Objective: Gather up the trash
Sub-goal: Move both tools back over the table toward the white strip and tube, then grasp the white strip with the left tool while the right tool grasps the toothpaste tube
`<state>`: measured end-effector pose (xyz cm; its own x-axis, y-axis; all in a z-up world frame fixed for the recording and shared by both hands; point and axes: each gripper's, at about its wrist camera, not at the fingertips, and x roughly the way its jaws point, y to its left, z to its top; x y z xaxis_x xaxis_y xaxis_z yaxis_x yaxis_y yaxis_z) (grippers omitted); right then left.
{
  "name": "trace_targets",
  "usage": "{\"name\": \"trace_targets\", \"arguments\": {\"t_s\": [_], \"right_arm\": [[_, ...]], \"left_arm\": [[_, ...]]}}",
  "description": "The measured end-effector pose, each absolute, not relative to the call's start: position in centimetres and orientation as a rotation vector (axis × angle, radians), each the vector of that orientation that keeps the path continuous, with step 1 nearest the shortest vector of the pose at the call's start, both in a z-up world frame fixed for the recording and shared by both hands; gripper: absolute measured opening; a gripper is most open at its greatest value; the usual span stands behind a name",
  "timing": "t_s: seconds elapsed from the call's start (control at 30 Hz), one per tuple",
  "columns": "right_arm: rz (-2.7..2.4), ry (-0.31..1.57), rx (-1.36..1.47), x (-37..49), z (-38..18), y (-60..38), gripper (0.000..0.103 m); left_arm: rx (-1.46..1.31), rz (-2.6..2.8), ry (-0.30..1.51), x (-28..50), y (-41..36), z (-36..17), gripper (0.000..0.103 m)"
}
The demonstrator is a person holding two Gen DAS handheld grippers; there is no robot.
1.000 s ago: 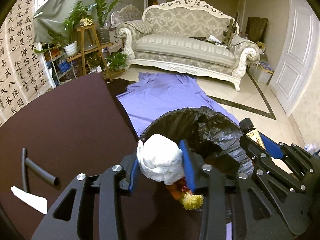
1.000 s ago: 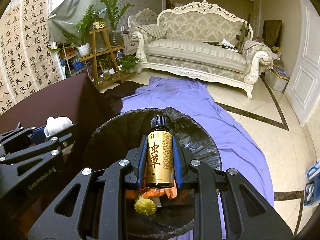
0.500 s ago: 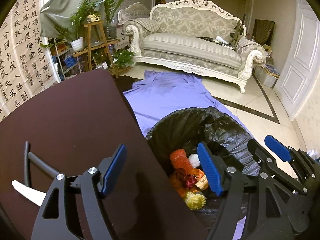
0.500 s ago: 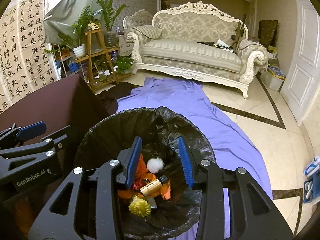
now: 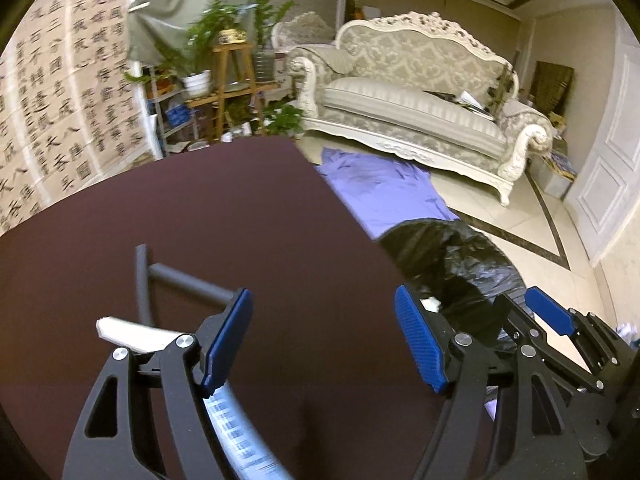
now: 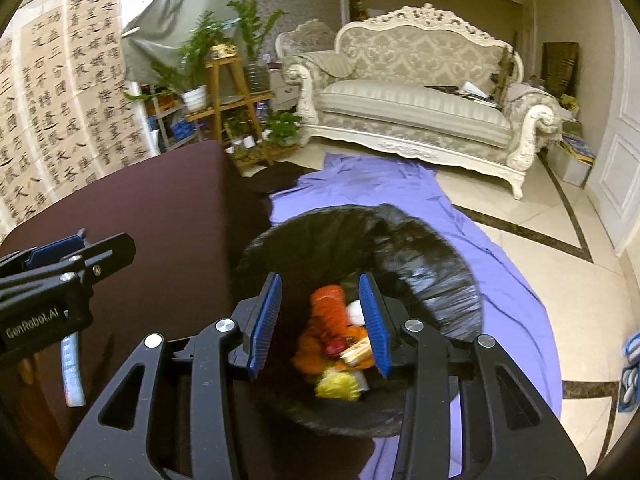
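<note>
Trash bin (image 6: pixel 400 256), black-lined, on the floor beside the tabletop (image 5: pixel 240 220): I count orange wrappers, a white wad and a yellow piece already inside. Left on the tabletop: two dark tubes (image 5: pixel 142 280), a white strip (image 5: pixel 132 334), a printed strip (image 5: pixel 240 440). My left gripper (image 5: pixel 324 344) stands spread and empty above these; my right gripper (image 6: pixel 320 320), having just opened, is empty over the bin. I judge it partly done.

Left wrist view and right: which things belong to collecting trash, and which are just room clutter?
Job:
- lined bin
- grey tubes
- white scrap
- printed strip
- both grippers, fingers open, empty

Lying about:
- sofa
- purple sheet
- plant stand
</note>
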<state>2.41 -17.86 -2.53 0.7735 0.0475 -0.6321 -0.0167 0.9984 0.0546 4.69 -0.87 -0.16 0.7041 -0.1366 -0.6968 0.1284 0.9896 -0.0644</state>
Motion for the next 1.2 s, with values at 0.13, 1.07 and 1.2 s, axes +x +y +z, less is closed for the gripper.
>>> {"name": "trace_targets", "arguments": {"t_s": [0.13, 1.07, 1.2], "right_arm": [[0.088, 0.685, 0.027, 1.5, -2.2, -15.4, 0.04], [0.34, 0.83, -0.178, -0.7, -4.0, -2.0, 0.022], [0.308, 0.831, -0.17, 0.4, -4.1, -2.9, 0.022]], "left_arm": [[-0.022, -0.086, 0.767, 3.4, 2.1, 0.0, 0.072], [-0.124, 0.118, 0.836, 0.0, 12.6, -3.2, 0.072], [-0.126, 0.097, 0.85, 0.8, 11.9, -3.6, 0.072]]}}
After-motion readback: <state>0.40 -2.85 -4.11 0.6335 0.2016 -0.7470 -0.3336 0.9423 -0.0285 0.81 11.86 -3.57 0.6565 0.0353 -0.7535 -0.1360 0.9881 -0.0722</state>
